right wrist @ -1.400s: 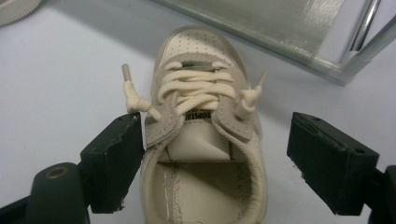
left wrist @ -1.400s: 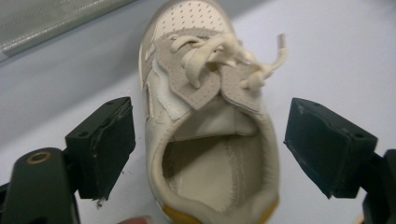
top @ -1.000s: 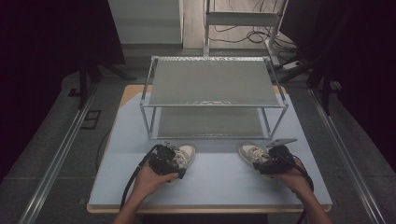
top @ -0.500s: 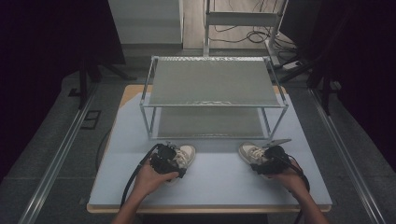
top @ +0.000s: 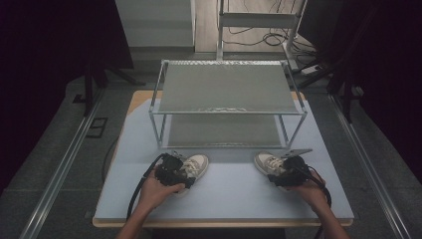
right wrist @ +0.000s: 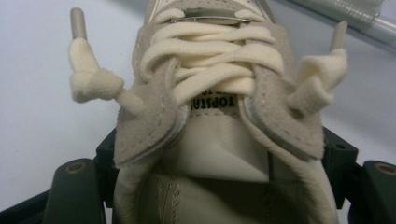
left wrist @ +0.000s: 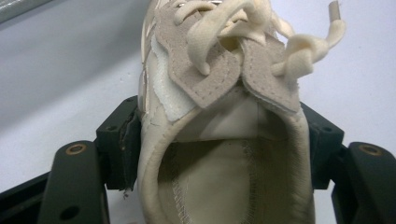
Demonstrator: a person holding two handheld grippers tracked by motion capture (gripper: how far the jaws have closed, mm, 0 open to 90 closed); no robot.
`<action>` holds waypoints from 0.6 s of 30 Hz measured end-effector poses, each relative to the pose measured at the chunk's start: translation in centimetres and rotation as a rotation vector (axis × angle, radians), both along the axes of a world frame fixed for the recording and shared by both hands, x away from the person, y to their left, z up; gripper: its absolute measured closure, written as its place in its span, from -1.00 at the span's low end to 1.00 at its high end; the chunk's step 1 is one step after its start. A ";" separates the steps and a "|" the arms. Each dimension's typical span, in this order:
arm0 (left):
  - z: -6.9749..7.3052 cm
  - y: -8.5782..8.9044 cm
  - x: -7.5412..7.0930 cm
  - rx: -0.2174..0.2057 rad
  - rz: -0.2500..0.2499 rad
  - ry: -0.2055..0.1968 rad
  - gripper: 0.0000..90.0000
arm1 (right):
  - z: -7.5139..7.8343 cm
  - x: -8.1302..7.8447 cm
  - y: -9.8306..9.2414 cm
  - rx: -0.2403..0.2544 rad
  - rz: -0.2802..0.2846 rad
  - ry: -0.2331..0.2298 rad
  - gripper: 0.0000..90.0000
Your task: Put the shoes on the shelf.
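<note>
Both sneakers are getting grabbed at the heel end right now. The left hand-held gripper (top: 175, 172) has its jaws wide around the collar of the left sneaker (left wrist: 219, 116); they've just been closing in and the pads look pressed against its sides. The right hand-held gripper (top: 287, 172) is the same story on the right sneaker (right wrist: 219, 93), jaws just narrowed and hugging the collar. To do this well I'd squeeze firm and low on the heel walls so the soft collar doesn't fold, and keep the laces (right wrist: 93, 79) clear. Just ahead stands the wire rack (top: 226, 92) on the bench (top: 229, 199).
</note>
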State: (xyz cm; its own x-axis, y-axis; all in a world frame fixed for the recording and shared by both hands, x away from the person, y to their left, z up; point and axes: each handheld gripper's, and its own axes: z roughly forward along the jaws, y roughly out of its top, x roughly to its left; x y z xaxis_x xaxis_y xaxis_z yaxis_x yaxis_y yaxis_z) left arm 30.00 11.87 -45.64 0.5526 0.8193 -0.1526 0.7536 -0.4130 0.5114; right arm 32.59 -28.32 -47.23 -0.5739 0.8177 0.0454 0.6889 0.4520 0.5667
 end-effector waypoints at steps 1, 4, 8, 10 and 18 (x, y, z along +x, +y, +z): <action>0.1 0.1 0.0 -0.010 0.003 -0.009 -0.34 | 0.1 -0.1 0.0 0.004 -0.002 -0.005 -0.41; 0.5 0.3 0.0 -0.029 0.010 -0.022 -0.34 | 0.4 -0.1 -0.1 0.012 -0.006 -0.011 -0.41; 1.3 -0.1 0.3 -0.049 0.006 -0.047 -0.33 | 1.2 -0.2 0.0 0.023 -0.004 -0.027 -0.41; 1.4 -0.2 0.4 -0.053 0.004 -0.051 -0.33 | 1.3 -0.2 0.1 0.027 -0.003 -0.030 -0.41; 2.1 -1.4 2.1 -0.083 0.008 -0.063 -0.33 | 2.4 0.6 1.6 0.045 0.012 -0.054 -0.41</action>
State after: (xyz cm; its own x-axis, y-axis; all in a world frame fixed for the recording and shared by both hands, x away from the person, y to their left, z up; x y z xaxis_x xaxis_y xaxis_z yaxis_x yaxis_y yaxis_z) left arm 32.11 10.44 -43.57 0.5569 0.8097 -0.1850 0.7220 -0.3618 0.5898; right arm 33.20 -26.69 -44.83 -0.5861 0.8087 0.0505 0.6515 0.4334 0.6227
